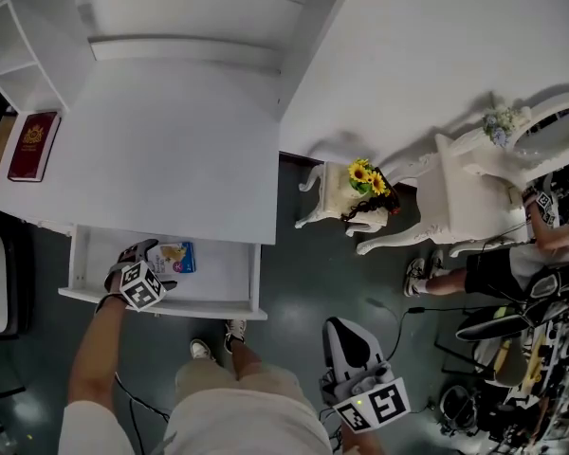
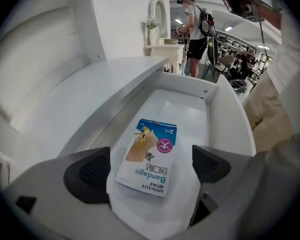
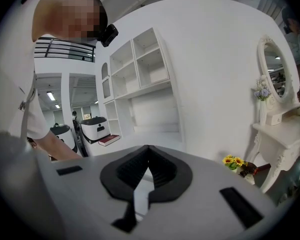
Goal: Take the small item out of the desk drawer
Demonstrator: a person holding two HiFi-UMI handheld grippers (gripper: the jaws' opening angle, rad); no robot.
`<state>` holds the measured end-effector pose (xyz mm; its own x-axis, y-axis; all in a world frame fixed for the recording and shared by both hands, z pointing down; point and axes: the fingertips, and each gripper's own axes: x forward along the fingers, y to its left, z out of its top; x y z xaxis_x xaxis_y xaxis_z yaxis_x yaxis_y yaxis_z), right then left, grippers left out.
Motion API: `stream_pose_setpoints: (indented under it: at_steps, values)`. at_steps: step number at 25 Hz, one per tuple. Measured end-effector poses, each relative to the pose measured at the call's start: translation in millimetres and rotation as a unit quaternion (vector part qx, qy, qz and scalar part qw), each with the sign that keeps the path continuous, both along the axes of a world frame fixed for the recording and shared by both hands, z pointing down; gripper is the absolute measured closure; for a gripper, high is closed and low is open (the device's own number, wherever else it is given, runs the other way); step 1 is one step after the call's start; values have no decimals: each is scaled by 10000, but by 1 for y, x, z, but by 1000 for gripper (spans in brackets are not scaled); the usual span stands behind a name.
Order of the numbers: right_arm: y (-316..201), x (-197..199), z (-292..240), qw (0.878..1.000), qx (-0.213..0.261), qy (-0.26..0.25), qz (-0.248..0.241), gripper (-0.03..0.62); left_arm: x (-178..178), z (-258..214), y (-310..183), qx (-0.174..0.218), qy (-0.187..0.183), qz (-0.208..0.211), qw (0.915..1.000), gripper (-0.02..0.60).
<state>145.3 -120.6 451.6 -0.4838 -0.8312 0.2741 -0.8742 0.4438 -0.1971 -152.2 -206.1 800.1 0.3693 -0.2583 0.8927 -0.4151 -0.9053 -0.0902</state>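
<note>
Bandage box: the small carton (image 2: 150,156) lies flat on the floor of the open drawer (image 1: 161,307), toward its left half in the head view. It is not yet lifted.
Left claw: we hold the left claw (image 2: 146,169) low inside the drawer with its jaws spread wide, one on each side of the carton's near end. Neither pad appears to touch it, so it grips nothing.
Reason for the pose: we judge the wide spread is there to straddle the carton's width before pinching it.
Drawer contents: the carton is the only thing we can see in it, and the rest of the floor shows white.
Right claw: the right claw (image 3: 147,171) has its pads pressed together on nothing and hangs by our hip, well apart from the desk. We judge it idle, since the drawer already stands open.
Tabletop: the white tabletop (image 1: 171,150) is bare above the drawer, and a dark red book (image 1: 33,145) lies at its far left edge.
</note>
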Motion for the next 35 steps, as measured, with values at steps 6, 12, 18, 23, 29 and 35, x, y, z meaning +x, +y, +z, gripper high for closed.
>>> stream_pose_setpoints:
  at_steps: [6, 12, 18, 23, 29, 35]
  values:
    - [-6, 0, 8, 9999, -126, 8, 62, 585, 8, 21, -5, -274, -216, 345, 9988, 74]
    - [-10, 8, 16, 9995, -249, 33, 178, 585, 16, 34, -14, -437, -268, 431, 9978, 74]
    - [-16, 14, 22, 9992, -323, 29, 247, 585, 30, 43, -13, -614, -291, 526, 9963, 74]
    - [-20, 15, 27, 9988, -405, -35, 274, 585, 27, 51, -13, -778, -391, 614, 9943, 75]
    - [-25, 17, 34, 9984, -478, -40, 291, 585, 26, 54, -16, -937, -378, 628, 9929, 74]
    - [-32, 5, 48, 9975, -653, -154, 197, 585, 31, 57, -14, -995, -379, 640, 9923, 74]
